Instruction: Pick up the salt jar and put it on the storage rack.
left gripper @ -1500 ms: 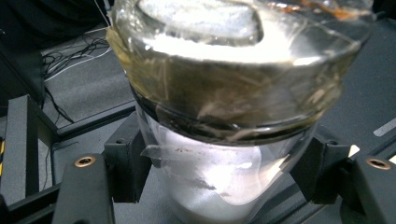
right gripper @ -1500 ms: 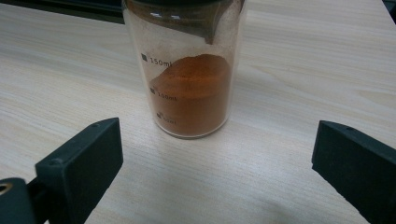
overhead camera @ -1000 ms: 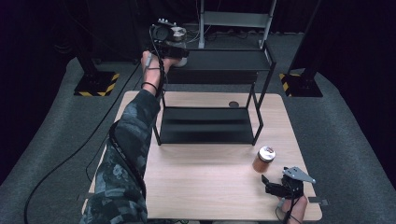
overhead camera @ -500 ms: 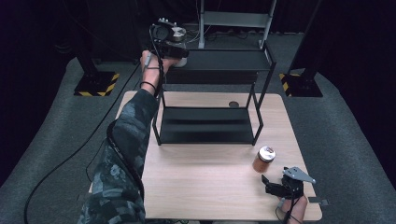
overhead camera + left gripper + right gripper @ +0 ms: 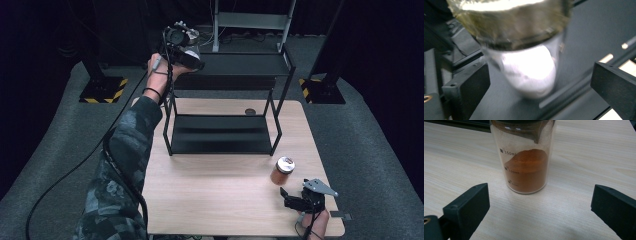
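Reaching far over rack top shelf [image 5: 240, 65], left tongs [image 5: 186, 50] apart by white jar [image 5: 529, 70]; right tongs [image 5: 295, 200] apart near spice jar [image 5: 282, 170].

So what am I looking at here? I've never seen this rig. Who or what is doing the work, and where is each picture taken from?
No robot: a person holds a two-jaw gripper in each hand. The high view looks down on a wooden table bearing a black two-shelf rack. The other two pictures come from cameras riding on the grippers, looking along their black jaws.

The left gripper is raised at the rack's top shelf; its view shows a blurred jar of white powder between open jaws, resting on the dark shelf, not gripped.

The right gripper sits near the table's front edge, jaws open, facing a glass jar of orange-brown powder standing on the table. Nothing is held.
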`<state>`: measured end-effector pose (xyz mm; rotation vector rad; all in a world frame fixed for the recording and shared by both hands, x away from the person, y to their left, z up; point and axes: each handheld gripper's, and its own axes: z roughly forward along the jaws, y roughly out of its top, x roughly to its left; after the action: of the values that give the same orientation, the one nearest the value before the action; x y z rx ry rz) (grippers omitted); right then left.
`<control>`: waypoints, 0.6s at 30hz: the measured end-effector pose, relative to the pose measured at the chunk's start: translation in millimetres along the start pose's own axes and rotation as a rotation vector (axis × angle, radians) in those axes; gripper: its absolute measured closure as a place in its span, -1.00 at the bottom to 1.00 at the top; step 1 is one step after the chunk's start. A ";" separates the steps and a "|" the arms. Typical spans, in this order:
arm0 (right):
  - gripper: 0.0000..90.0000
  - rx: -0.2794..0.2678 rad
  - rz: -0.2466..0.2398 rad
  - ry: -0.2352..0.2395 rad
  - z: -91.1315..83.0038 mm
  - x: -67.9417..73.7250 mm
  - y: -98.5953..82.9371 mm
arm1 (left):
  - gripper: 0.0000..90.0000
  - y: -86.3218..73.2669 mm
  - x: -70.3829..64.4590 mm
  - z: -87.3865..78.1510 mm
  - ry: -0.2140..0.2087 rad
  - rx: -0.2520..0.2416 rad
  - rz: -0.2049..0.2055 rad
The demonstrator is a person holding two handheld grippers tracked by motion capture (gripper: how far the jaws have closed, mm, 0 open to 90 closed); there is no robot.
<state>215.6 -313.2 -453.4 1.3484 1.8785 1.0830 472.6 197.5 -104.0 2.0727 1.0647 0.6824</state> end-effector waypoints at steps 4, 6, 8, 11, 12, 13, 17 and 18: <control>-0.99 0.002 -0.001 -0.001 0.2 0.3 0.4 | -1.00 -5.8 -3.6 -16.7 -0.002 0.023 0.051; -0.99 0.003 -0.001 -0.001 0.4 0.4 0.5 | -1.00 -7.4 -4.4 -19.8 -0.002 0.027 0.063; -0.99 0.003 -0.001 -0.001 0.4 0.5 0.6 | -1.00 -11.6 -5.2 -25.5 -0.012 0.033 0.080; -0.99 0.004 -0.001 -0.002 0.5 0.7 0.8 | -1.00 -20.4 -8.0 -33.3 -0.022 0.033 0.105; -0.99 0.005 -0.001 -0.003 0.6 0.8 0.9 | -1.00 -23.6 -9.0 -35.2 -0.028 0.035 0.114; -0.99 0.004 -0.001 -0.004 0.6 1.2 0.8 | -1.00 -27.3 -10.6 -37.1 -0.027 0.035 0.125; -0.99 0.006 -0.003 -0.005 0.7 1.4 1.1 | -1.00 -42.2 -14.6 -42.1 -0.041 0.042 0.151; -0.99 0.006 -0.003 -0.005 0.7 1.4 1.1 | -1.00 -46.6 -15.4 -42.9 -0.048 0.043 0.154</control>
<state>216.2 -311.5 -452.8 1.3499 1.8814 1.0727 412.1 218.7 -115.7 2.2137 0.9072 0.6869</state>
